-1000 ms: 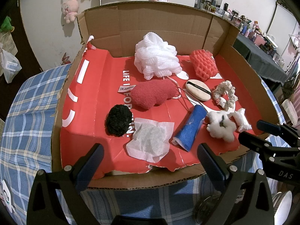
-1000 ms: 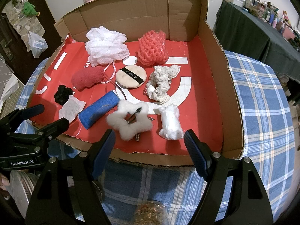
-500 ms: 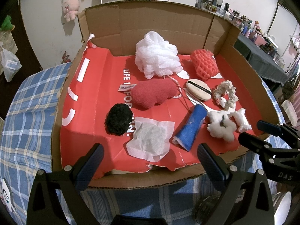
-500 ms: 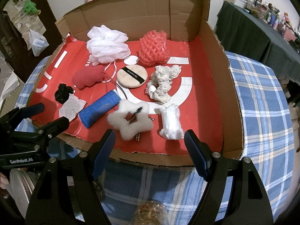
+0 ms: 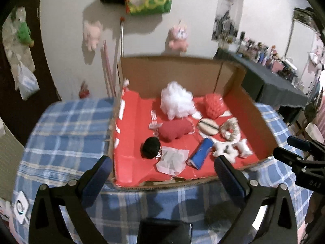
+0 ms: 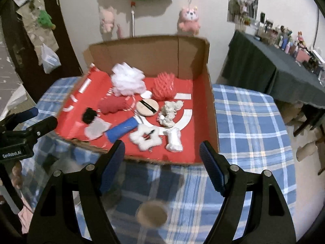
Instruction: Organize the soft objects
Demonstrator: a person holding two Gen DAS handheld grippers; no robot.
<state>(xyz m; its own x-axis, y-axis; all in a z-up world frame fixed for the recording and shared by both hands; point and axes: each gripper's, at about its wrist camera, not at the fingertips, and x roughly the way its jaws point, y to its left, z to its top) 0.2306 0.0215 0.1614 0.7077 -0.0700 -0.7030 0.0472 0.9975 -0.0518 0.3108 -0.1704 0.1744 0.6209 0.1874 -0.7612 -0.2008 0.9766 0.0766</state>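
Right wrist only: brown disc.

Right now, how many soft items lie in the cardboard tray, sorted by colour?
White or cream, 5: mesh bath pouf, knotted rope scrunchie, fluffy star-shaped scrunchie, small fuzzy roll, flat gauzy pad.
Red or pink-red, 2: plush red cushion, netted coral sponge.
Black, 1: fuzzy black ball.
Blue, 1: rolled blue cloth.
Tan, 1: round powder puff.
Total: 10.

You're in a lived-in home room: pink plush toys hang on the wall, and a blue plaid cloth covers the desk.
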